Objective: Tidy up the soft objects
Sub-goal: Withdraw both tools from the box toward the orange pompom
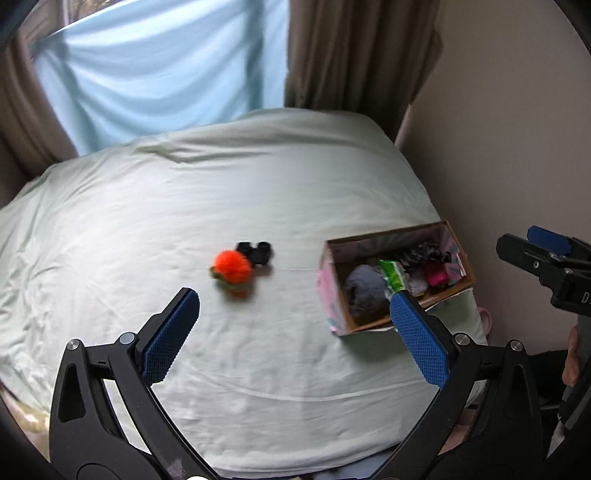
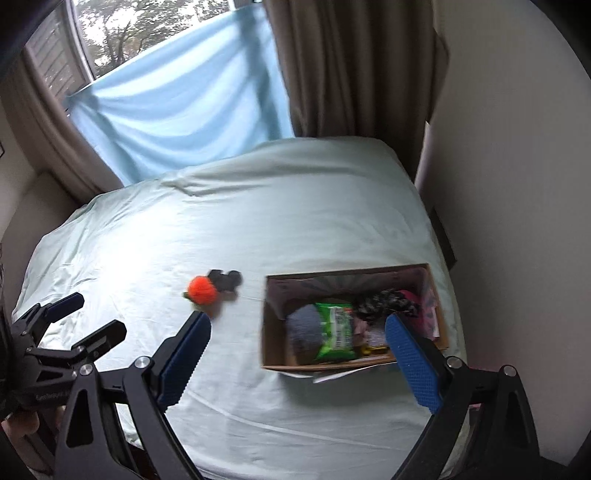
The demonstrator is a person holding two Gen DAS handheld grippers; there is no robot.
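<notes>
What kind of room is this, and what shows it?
Most likely a bedroom: a bed with a pale green sheet, brown curtains beside a window, and plain walls.

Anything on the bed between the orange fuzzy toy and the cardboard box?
No. Between the orange fuzzy toy and the cardboard box only bare sheet shows; the black item sits behind the toy. Both wrist views agree.

- I see a bed (image 1: 240, 177) with a pale green sheet.
- A blue cloth (image 2: 184, 107) hangs over the window (image 2: 110, 29).
- Brown curtains (image 2: 351, 70) hang beside my plain wall (image 2: 517, 166).
</notes>
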